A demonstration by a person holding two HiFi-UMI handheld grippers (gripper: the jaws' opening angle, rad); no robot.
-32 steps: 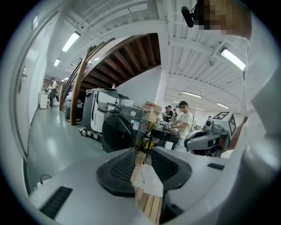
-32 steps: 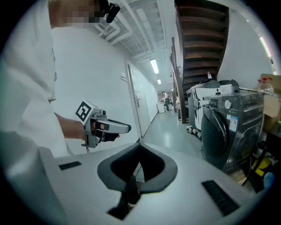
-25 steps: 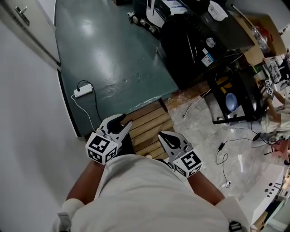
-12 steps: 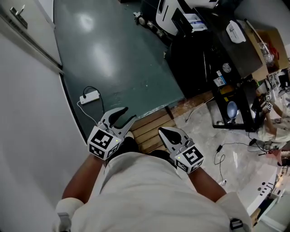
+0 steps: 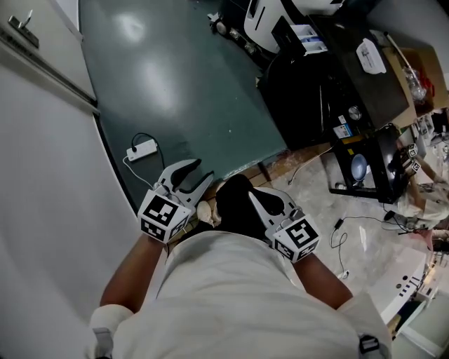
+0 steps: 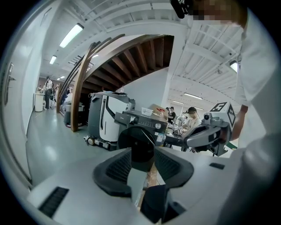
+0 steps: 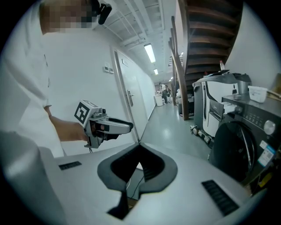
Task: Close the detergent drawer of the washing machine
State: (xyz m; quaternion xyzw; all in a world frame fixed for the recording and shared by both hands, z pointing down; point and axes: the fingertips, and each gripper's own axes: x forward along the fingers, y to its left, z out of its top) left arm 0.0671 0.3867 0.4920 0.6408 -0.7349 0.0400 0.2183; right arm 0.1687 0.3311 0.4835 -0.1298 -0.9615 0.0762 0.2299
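Note:
The black washing machine (image 5: 312,87) stands across the floor, well ahead of both grippers. It shows past the jaws in the left gripper view (image 6: 139,134) and at the right edge of the right gripper view (image 7: 243,147). How its detergent drawer stands I cannot tell from here. My left gripper (image 5: 203,170) (image 6: 142,169) is open, with nothing between its pads. My right gripper (image 5: 252,197) (image 7: 138,147) is shut and empty. Both are held in the air close in front of the person's body, side by side.
A white power strip (image 5: 144,148) with its cord lies on the green floor by the white wall and door (image 5: 42,63). A white machine (image 5: 277,14) stands beyond the washer. Cables (image 5: 344,235) trail over the marble floor at right. The person's dark leg (image 5: 235,207) is between the grippers.
The person has stepped forward, and a dark leg now covers the wooden slats. Both grippers came along and rose a little. The left jaws stand wider apart than a second ago.

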